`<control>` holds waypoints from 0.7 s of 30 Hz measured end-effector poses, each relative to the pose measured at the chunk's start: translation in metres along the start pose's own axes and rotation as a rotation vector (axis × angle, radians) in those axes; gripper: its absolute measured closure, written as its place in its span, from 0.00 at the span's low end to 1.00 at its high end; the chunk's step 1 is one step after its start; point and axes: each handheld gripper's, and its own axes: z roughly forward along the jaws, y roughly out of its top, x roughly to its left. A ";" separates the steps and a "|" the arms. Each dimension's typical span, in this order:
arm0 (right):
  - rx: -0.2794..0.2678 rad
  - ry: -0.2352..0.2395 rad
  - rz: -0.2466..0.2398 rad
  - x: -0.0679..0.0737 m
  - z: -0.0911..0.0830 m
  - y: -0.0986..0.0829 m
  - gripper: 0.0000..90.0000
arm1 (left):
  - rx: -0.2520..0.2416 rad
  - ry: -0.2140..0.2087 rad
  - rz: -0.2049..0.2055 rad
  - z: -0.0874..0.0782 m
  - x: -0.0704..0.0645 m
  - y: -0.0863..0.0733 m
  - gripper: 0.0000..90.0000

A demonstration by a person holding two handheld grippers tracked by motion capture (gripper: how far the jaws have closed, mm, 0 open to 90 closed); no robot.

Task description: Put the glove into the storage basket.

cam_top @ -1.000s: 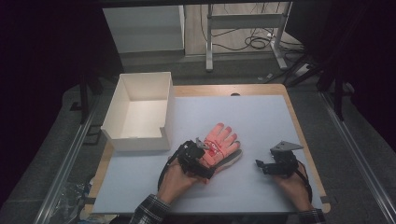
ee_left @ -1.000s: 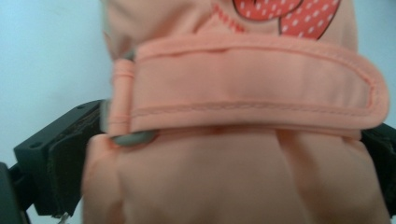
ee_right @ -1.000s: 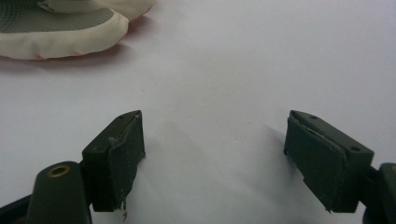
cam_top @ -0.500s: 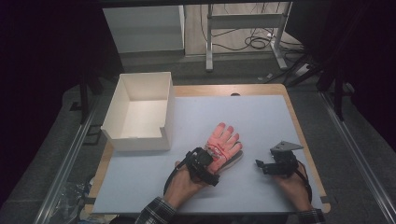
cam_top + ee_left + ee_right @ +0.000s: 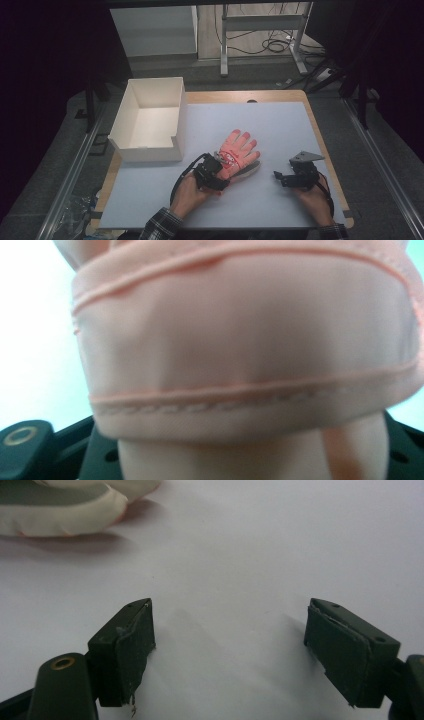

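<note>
High view: left gripper [image 5: 216, 171] at glove [image 5: 239, 148] cuff

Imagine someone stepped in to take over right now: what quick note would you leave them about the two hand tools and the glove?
Left gripper: at the cuff of the pink glove; its own view shows the cuff fabric pressed close over the jaws, so I cannot tell whether it grips.
Right gripper: open, holding nothing, resting on the white table cover to the glove's right.
Glove: lies flat mid-table, fingers pointing away from the person.
White box: to the left of the glove, open top, nothing visible inside.
Done: left gripper is on the glove.
Left: probably lift the glove and put it in the box.
</note>
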 end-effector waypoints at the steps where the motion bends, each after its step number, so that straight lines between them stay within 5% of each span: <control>1: 0.000 0.000 0.000 0.000 0.000 0.000 0.23 | 0.000 0.000 0.000 0.000 0.000 0.000 0.55; 21: 0.000 0.000 0.002 0.000 0.000 0.000 0.23 | -0.053 0.088 -0.014 -0.049 0.021 0.021 0.56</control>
